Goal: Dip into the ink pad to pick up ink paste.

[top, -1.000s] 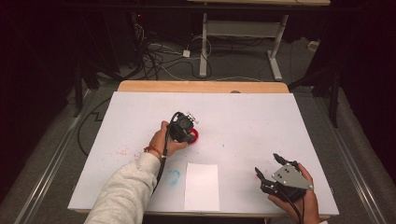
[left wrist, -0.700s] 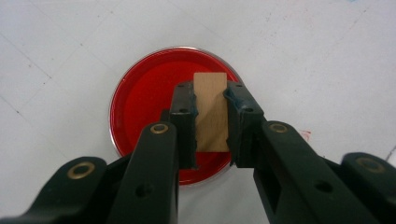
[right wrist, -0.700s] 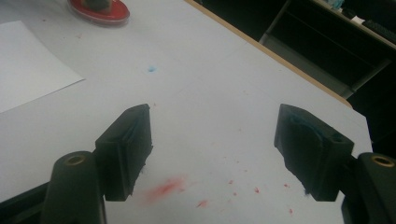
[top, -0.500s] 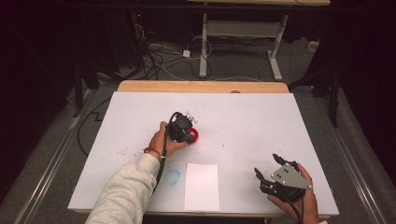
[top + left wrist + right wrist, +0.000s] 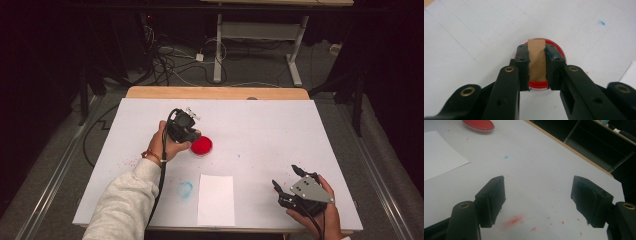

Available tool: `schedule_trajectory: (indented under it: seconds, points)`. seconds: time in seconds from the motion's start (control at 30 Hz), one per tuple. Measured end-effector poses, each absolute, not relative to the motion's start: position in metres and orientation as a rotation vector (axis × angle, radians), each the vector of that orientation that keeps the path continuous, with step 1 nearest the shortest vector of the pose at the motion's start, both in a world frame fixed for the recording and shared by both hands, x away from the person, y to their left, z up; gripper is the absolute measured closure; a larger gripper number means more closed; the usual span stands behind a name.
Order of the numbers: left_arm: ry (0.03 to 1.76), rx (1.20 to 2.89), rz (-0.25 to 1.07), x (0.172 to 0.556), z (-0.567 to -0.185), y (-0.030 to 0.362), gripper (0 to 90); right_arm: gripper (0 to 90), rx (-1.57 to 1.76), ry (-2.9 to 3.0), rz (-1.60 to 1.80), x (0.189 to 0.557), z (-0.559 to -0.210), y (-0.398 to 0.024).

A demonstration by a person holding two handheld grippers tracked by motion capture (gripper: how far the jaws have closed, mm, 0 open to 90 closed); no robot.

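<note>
White paper-covered table, speckled with red and blue paint marks. A blank white sheet of paper lies near the front edge, well apart from the shallow round dish of red paint at mid-table.

Left gripper: jaws closed on a flat tan wooden block, held directly over the dish. Block's long axis runs along the jaws, far end pointing away from the camera; whether its lower face touches the paint, cannot tell.

Right gripper: jaws wide apart, holding nothing, parked near the front right corner of the table.

Judgement: step in hand looks like loading the block with red paint. Next move probably calls for a level lift clear of the dish, then carrying to the sheet and pressing down flat.
</note>
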State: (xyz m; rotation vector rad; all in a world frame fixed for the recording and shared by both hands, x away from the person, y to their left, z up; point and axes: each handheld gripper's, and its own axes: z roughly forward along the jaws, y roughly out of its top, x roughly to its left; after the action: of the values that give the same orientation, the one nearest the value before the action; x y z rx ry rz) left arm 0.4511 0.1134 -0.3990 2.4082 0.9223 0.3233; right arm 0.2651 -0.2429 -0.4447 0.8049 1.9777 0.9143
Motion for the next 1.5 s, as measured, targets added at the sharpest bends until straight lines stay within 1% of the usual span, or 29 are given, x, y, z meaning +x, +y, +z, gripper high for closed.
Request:
schedule_trajectory:
  seconds: [0.13,0.23,0.57,0.73,0.83,1.07,1.5]
  points:
    - [0.921,2.42,0.32,0.452,-0.399,0.112,73.8,27.7,0.803,1.982,0.914,0.265,-0.445,-0.243]
    - [0.925,2.428,0.291,0.454,-0.403,0.111,73.8,27.7,0.796,1.99,0.912,0.265,-0.445,-0.242]
    - [0.958,2.478,0.224,0.465,-0.43,0.099,73.8,27.6,0.797,2.002,0.906,0.265,-0.447,-0.242]
    - [0.96,2.515,0.211,0.468,-0.441,0.095,73.8,27.6,0.797,2.002,0.907,0.265,-0.447,-0.243]
    - [0.974,2.487,0.191,0.47,-0.444,0.098,73.8,27.6,0.798,2.0,0.906,0.265,-0.447,-0.243]
    - [0.962,2.495,0.214,0.468,-0.445,0.097,73.9,27.6,0.791,2.006,0.893,0.265,-0.448,-0.242]
    - [0.974,2.486,0.206,0.468,-0.447,0.097,73.9,27.6,0.79,2.013,0.894,0.265,-0.448,-0.242]
